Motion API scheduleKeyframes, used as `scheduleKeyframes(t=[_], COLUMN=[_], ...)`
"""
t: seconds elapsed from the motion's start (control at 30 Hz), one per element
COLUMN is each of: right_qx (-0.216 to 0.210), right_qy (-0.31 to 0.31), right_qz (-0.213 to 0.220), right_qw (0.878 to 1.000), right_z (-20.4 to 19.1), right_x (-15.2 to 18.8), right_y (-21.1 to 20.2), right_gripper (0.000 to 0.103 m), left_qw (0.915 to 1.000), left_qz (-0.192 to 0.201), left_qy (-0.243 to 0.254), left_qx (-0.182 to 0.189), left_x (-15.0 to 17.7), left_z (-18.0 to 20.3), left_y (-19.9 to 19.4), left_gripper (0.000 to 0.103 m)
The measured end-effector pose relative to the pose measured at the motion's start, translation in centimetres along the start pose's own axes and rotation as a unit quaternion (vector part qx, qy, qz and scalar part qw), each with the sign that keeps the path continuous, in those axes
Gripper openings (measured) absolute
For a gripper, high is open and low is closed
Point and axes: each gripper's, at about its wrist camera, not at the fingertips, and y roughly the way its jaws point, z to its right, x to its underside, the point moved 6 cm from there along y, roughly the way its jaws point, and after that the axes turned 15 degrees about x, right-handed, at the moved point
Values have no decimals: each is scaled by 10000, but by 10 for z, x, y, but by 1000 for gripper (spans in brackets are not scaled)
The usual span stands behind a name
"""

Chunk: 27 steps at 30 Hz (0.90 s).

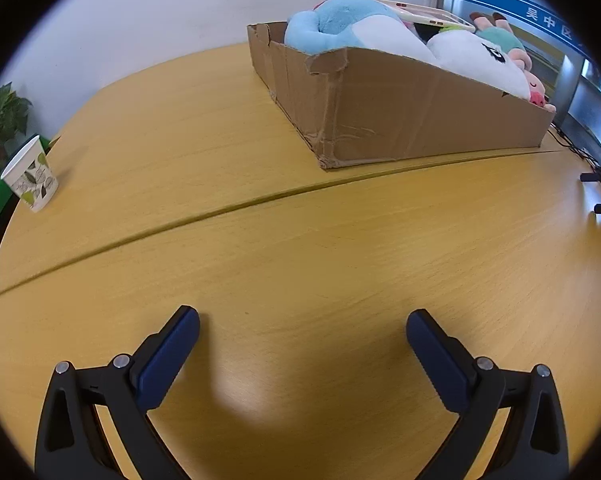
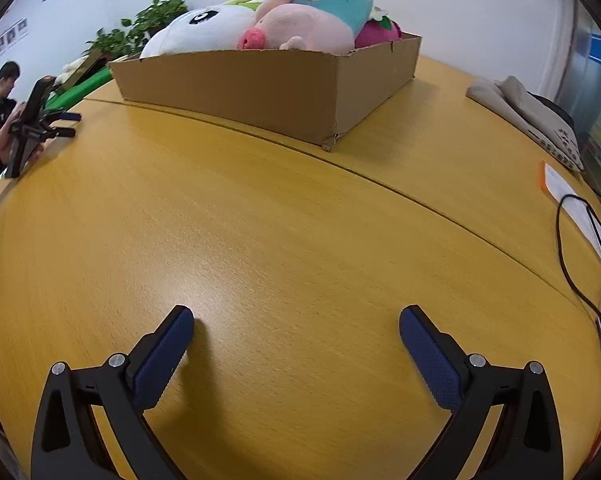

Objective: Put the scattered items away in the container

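A low cardboard box point(image 1: 400, 120) stands on the wooden table, filled with plush toys: a blue and white one point(image 1: 340, 24), a white one point(image 1: 472, 60) and a pink pig point(image 2: 300, 20) in a teal top. The box also shows in the right wrist view point(image 2: 260, 88). My left gripper point(image 1: 302, 320) is open and empty, low over bare table in front of the box. My right gripper point(image 2: 296, 320) is open and empty too, over bare table short of the box. The left gripper point(image 2: 66, 125) shows at the far left in the right wrist view.
A paper cup point(image 1: 30, 176) with a leaf print stands at the table's left edge near a plant point(image 1: 0, 120). A beige cloth bag point(image 2: 532, 120), a paper sheet point(image 2: 572, 200) and black cables point(image 2: 580, 260) lie at the right. A seam point(image 1: 260, 200) runs across the table.
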Motion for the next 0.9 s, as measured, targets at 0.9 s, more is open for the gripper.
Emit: scheduleKeyframes(t=[0.9], right_qx=[-161], right_qy=[-273], right_qz=[41], right_qw=[9995], right_z=[33], right_x=[12], right_y=[-2], right_gripper=[103], left_qw=[9984], left_qz=[-145], left_qy=[461], left_qx=[308], left_x=[-15], left_z=[-48], left_y=[-5], left_gripper=[103])
